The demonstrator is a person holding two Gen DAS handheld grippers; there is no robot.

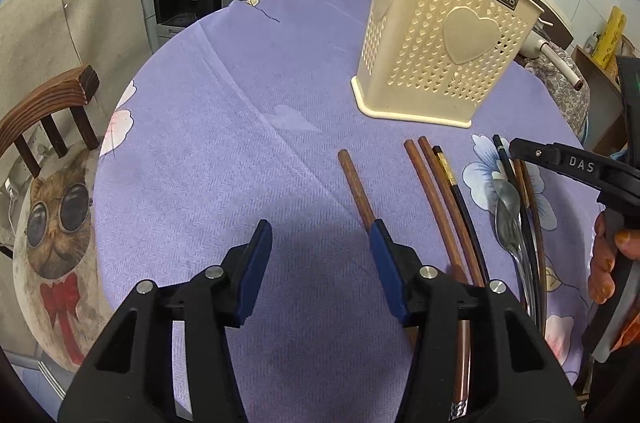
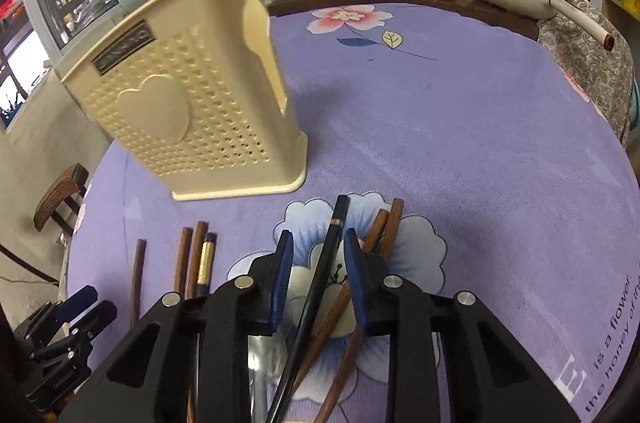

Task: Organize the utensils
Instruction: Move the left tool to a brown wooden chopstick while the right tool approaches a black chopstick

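Hovering open over a black chopstick [image 2: 320, 287], the right tool [image 2: 318, 243] risks pinching the crossed brown chopsticks [image 2: 376, 235] at 1 o'clock too. The left tool [image 1: 320, 235] gapes empty; the holder [image 1: 436, 51] waits on the tabletop [image 1: 240, 127] at 12 o'clock.

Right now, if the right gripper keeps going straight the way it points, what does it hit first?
Most likely the black chopstick, which already lies between the open fingers of the right gripper. Beyond it is tablecloth; the cream holder stands off to the left. Height above the cloth is unclear.
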